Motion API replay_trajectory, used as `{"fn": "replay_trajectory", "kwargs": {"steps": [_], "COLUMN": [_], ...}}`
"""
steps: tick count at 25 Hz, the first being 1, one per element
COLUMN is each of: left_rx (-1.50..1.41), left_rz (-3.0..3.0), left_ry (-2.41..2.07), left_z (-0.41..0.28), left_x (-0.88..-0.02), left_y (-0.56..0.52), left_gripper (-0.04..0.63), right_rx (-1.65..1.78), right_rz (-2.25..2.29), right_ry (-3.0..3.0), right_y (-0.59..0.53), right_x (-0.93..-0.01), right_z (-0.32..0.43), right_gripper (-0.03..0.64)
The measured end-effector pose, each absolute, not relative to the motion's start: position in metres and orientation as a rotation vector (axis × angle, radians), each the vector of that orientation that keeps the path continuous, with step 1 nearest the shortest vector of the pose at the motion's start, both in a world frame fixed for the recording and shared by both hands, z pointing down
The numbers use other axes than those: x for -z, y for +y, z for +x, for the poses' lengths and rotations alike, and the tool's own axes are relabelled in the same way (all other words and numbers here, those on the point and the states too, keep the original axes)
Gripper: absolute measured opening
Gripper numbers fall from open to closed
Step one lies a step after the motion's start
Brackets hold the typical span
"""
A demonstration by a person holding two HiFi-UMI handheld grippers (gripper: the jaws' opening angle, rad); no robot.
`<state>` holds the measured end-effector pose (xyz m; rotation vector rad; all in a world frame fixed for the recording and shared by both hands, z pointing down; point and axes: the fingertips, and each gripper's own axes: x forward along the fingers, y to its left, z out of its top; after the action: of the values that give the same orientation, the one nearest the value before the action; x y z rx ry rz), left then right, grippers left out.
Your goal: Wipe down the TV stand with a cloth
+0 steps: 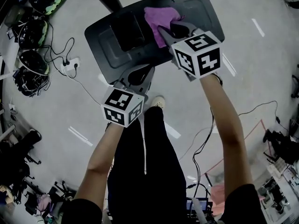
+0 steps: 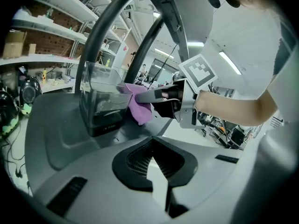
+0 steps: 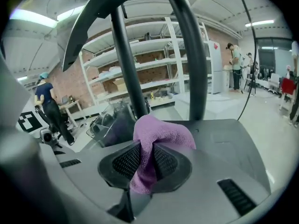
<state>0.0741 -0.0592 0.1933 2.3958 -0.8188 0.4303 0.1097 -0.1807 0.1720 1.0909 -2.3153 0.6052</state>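
TV stand base (image 1: 198,6): a dark grey plate lying on the pale floor (image 1: 247,64), seen from above in the head view. Two dark uprights (image 3: 125,64) rise from its far side, as the right gripper view shows.

Purple cloth (image 1: 158,17): bunched on the middle of the plate, just beside a clear-walled box (image 2: 100,101) that stands on the plate to its left.

Right tool (image 1: 166,31): jaws pressed together on the cloth. In the right gripper view a fold of the fabric passes between the two ribbed pads (image 3: 125,161) and hangs below them, while the rest mushrooms out above the jaws and rests on the plate.

Left tool (image 1: 138,74): held over the near edge of the plate, well apart from the cloth. Its jaws stand slightly spread with nothing between them, and a pale wedge shows through the gap in the left gripper view.

Background: cables and a power strip (image 1: 70,64) lie on the floor left of the stand. Storage shelves (image 3: 154,55) stand behind it.
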Motion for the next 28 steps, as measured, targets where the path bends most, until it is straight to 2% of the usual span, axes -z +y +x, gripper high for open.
{"fn": "replay_trajectory", "kwargs": {"steps": [11, 28], "left_rx": [-0.425, -0.454], "left_rz": [2.379, 2.387], "left_ry": [-0.829, -0.802], "left_z": [0.070, 0.110], "left_x": [-0.196, -0.200], "left_y": [-0.059, -0.060], "left_gripper": [0.006, 0.006], "right_rx": [-0.560, -0.564], "right_rz": [1.015, 1.117], "right_ry": [-2.236, -2.166], "right_y": [-0.170, -0.191], "right_x": [-0.206, -0.207], "right_z": [0.085, 0.202], "right_gripper": [0.074, 0.074]}}
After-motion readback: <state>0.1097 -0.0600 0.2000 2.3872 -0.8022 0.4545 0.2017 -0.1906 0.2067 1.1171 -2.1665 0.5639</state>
